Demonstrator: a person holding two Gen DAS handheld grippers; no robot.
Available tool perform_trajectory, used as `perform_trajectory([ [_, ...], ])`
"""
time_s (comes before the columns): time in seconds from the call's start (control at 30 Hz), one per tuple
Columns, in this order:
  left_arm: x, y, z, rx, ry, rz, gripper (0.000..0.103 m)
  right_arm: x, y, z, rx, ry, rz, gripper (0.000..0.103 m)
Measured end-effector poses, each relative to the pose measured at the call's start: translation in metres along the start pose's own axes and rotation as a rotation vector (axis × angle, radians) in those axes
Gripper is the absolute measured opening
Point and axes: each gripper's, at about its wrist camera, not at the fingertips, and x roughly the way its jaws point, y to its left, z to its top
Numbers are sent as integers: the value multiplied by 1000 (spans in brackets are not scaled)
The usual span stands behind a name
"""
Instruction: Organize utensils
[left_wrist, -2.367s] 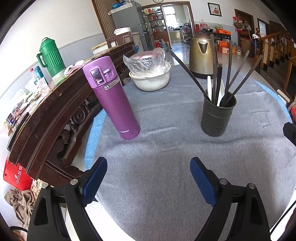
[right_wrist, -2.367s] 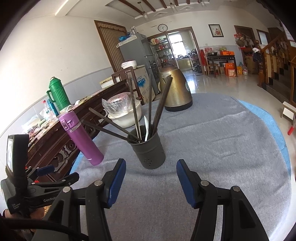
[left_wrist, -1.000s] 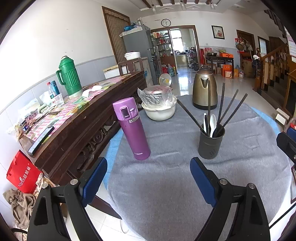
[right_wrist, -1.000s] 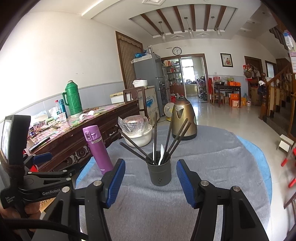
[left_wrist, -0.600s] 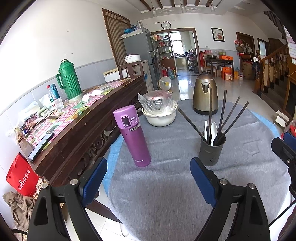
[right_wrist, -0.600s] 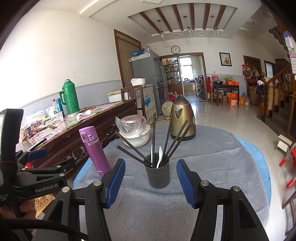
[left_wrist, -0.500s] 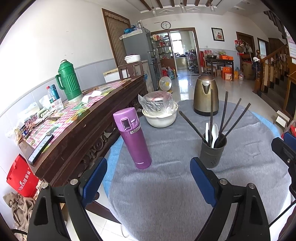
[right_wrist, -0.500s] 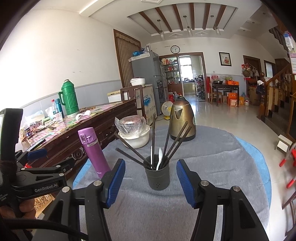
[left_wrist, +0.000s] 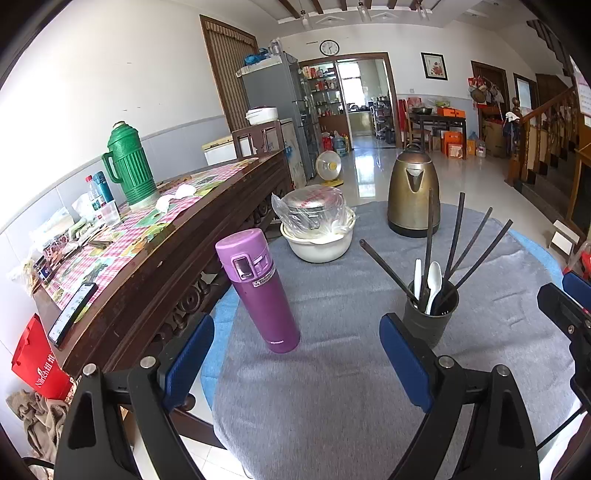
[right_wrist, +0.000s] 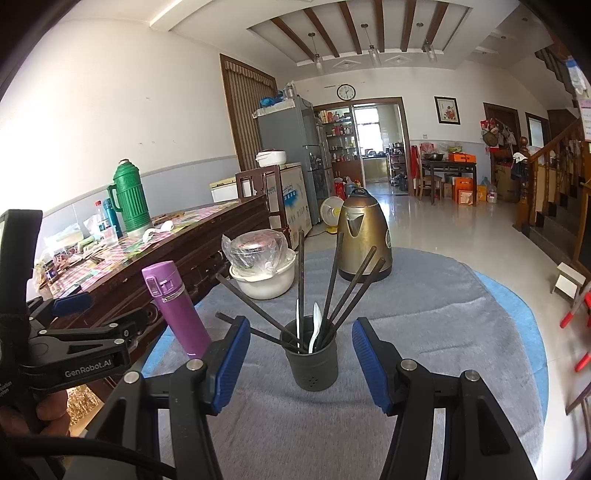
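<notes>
Your left gripper (left_wrist: 297, 360) is released, blue fingers (left_wrist: 188, 360) spread wide w/ nothing between them, hovering over the grey-clothed surface (left_wrist: 332, 398). Your right gripper (right_wrist: 300, 363) is likewise released and empty. The dark utensil holder (right_wrist: 313, 363) stands upright straight ahead of the right fingers (right_wrist: 371, 369), framed in their gap but clear of both; from the left side it sits just beyond the right-hand finger. Black chopsticks (right_wrist: 334, 280) fan out of it, plus white spoons (right_wrist: 315, 326). Purple flask (left_wrist: 260, 290) stands ahead of the left fingers, apart from the holder; white bowl (left_wrist: 319, 245) & kettle (left_wrist: 413, 192) farther back.
</notes>
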Motion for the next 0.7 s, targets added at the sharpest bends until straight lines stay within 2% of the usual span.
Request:
perform_trajectory([
  [0.47,22,3,1,-12,21,-8,91,22,6,3,-19,30,-6,61],
  [0.6,51,-2,-12,-25,79,-82,91,37,-4,-7,-5,66,-27,61],
  [0.7,93,-7,-37,-68,173,-139,91,60,-31,-28,18,128,-105,61],
])
